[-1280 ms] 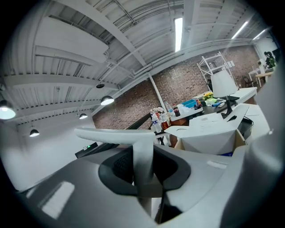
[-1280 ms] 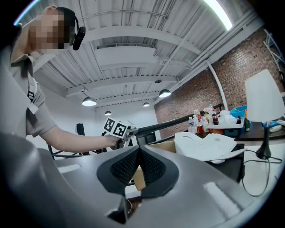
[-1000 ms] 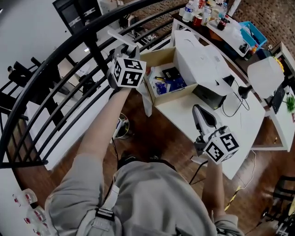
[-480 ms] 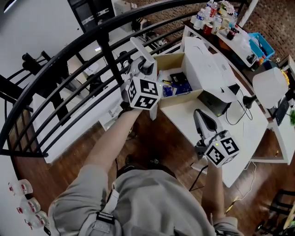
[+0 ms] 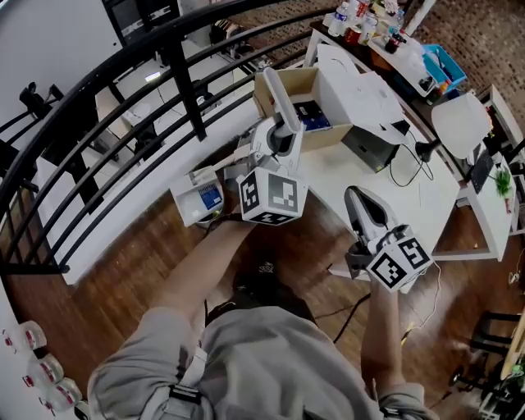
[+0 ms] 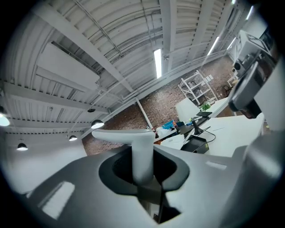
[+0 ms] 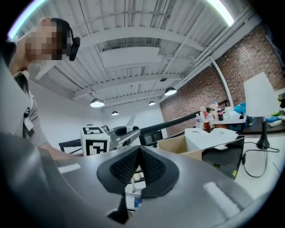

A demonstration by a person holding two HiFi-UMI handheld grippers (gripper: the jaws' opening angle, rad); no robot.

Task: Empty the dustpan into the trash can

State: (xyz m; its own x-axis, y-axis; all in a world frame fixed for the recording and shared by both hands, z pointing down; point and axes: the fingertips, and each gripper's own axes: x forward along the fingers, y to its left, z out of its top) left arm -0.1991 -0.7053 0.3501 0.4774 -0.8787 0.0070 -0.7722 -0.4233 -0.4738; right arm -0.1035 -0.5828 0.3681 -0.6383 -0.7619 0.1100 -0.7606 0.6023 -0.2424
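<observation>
In the head view my left gripper (image 5: 283,133) is held out level over the wooden floor, near the desk corner. It is shut on a white handle (image 5: 276,94) that sticks out past its jaws. The left gripper view shows that handle (image 6: 142,149) as a white stem with a flat crosspiece, clamped in the left gripper (image 6: 143,180). The dustpan's pan is hidden. My right gripper (image 5: 354,197) hangs over the desk edge, shut and empty; its pads (image 7: 151,167) meet. A small white bin (image 5: 199,197) with something blue in it sits on the floor to the left.
A black curved railing (image 5: 189,90) runs behind the bin. The white desk (image 5: 414,205) carries an open cardboard box (image 5: 305,78), a white machine (image 5: 361,86), cables and a lamp. Bottles (image 5: 361,16) stand on a far table. Cables lie on the floor.
My left gripper has swung right and nearer, from the railing toward the desk corner, keeping the white handle. The white bin has come into view. The right gripper shifted only slightly.
</observation>
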